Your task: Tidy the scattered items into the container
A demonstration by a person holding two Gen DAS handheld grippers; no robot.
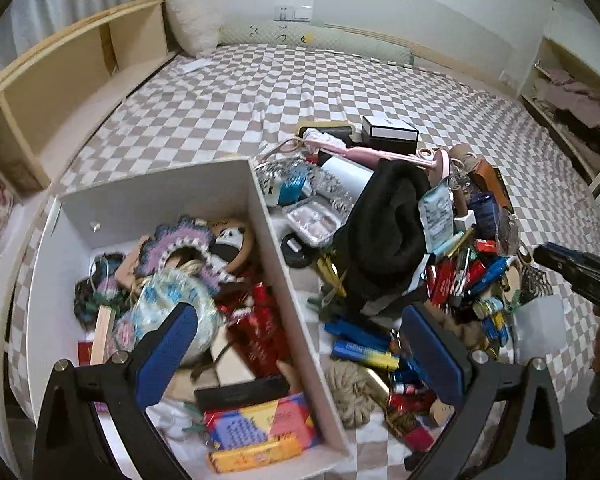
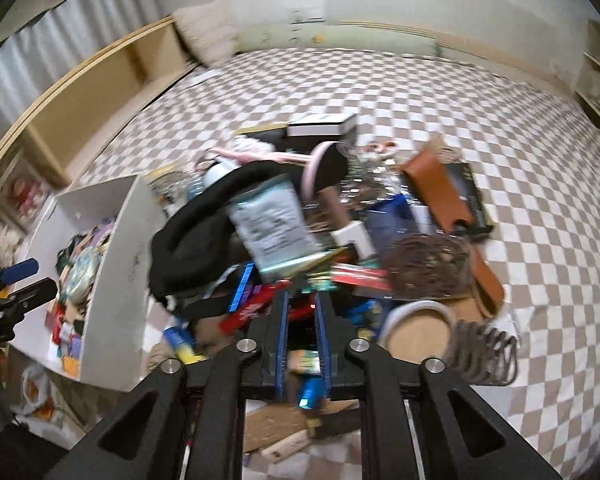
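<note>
We log: right gripper point(image 2: 302, 330), fingers parted and empty, nearest the pile point(image 2: 340, 240); white container point(image 2: 116, 280) lies left; left gripper point(image 1: 300, 344) spread, empty.

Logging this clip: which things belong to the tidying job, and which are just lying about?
Job: white box; black cloth; pale packet; blue tube; rope knot.
Lying about: pillow; shelf; clothes.

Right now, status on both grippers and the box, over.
Left gripper open, empty, straddling the white box's wall. Right gripper part open, nothing gripped, over the pile. Box part filled. Black hat tops the pile.
</note>
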